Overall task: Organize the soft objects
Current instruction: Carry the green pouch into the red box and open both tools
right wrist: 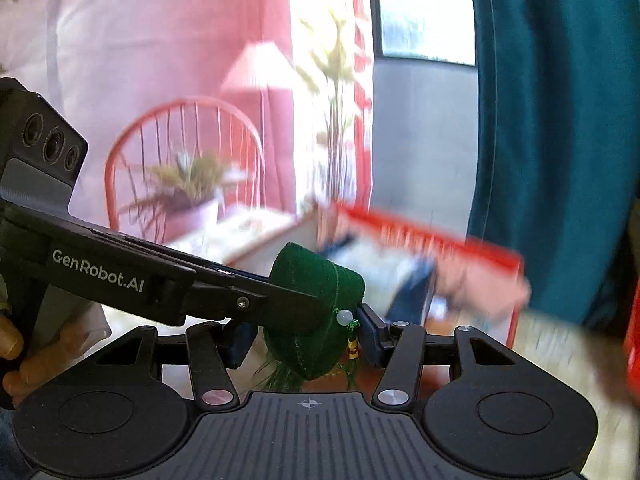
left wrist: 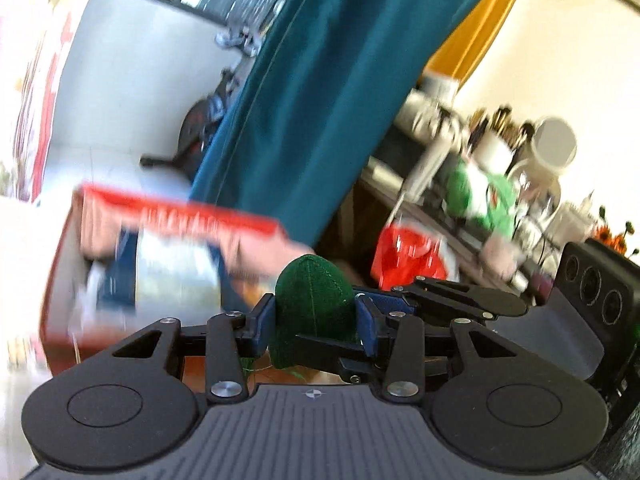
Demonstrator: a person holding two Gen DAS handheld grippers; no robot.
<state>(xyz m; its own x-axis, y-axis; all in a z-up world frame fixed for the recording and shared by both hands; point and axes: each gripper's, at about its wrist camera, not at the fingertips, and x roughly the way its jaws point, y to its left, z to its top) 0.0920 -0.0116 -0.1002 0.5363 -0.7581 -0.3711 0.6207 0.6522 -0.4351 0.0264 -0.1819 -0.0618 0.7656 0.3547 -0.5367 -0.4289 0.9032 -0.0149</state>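
Observation:
A dark green stuffed cloth object (left wrist: pixel 314 304) with stitched seams, a white bead and a green tassel sits between both grippers' pads. My left gripper (left wrist: pixel 315 314) is shut on it. My right gripper (right wrist: pixel 306 330) is shut on the same green object (right wrist: pixel 316 300), and the left gripper's finger (right wrist: pixel 224 296) reaches in from the left onto it. An open red-rimmed box (left wrist: pixel 180 216) holding white and blue soft items lies beyond it, blurred; it also shows in the right wrist view (right wrist: pixel 432 240).
A teal curtain (left wrist: pixel 320 92) hangs behind the box. A cluttered shelf (left wrist: pixel 480 184) with jars, green items and a red bag (left wrist: pixel 408 256) is at the right. A red wire chair (right wrist: pixel 184 160) and a potted plant (right wrist: pixel 188 188) stand at the left.

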